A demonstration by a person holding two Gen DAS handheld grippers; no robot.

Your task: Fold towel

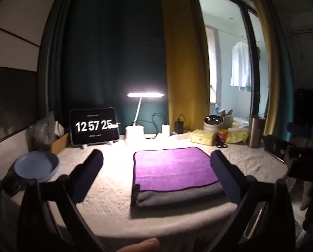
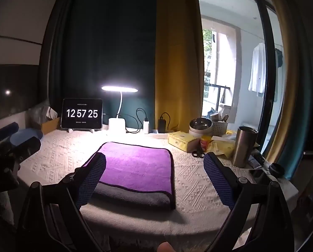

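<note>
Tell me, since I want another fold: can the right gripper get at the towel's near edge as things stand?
Probably yes. The right gripper is open, holds nothing and faces the folded purple and grey towel. Nothing lies on the tablecloth between its fingers and the grey near edge.

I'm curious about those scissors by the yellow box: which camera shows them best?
The right wrist view: the scissors lie in brighter light, both black handles distinct. The left wrist view shows the scissors smaller and darker, beside the yellow box.
</note>
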